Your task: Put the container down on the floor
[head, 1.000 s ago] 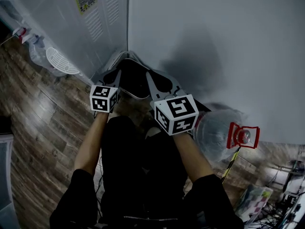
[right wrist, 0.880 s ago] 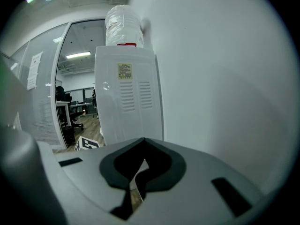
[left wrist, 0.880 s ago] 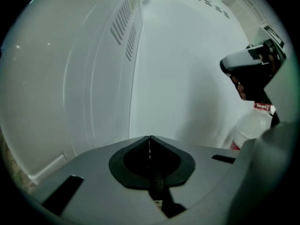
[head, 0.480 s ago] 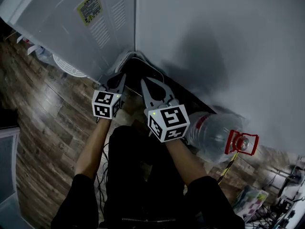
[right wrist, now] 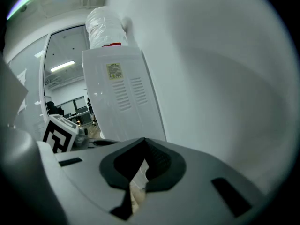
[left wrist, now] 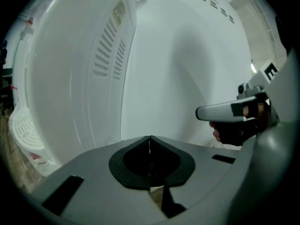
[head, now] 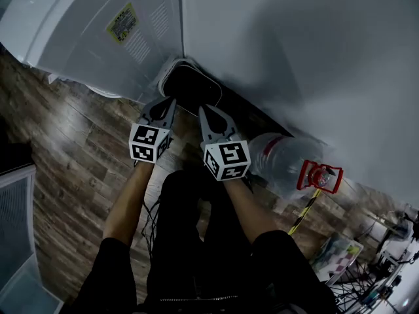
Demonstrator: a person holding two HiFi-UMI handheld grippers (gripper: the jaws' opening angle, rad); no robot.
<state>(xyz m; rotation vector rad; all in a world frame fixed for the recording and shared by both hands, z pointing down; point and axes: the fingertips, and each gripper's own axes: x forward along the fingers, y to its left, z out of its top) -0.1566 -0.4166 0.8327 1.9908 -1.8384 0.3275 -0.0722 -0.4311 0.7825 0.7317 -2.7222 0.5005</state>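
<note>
Head view: container on floor

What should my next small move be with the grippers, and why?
Probably just draw both back toward you. The dark container appears to sit on the floor by the wall, and the left gripper and right gripper are clear of it, jaws shut on nothing.

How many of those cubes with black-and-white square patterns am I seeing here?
2. The left cube sits on the left gripper, and the right cube on the right gripper, side by side. None seems hidden.
</note>
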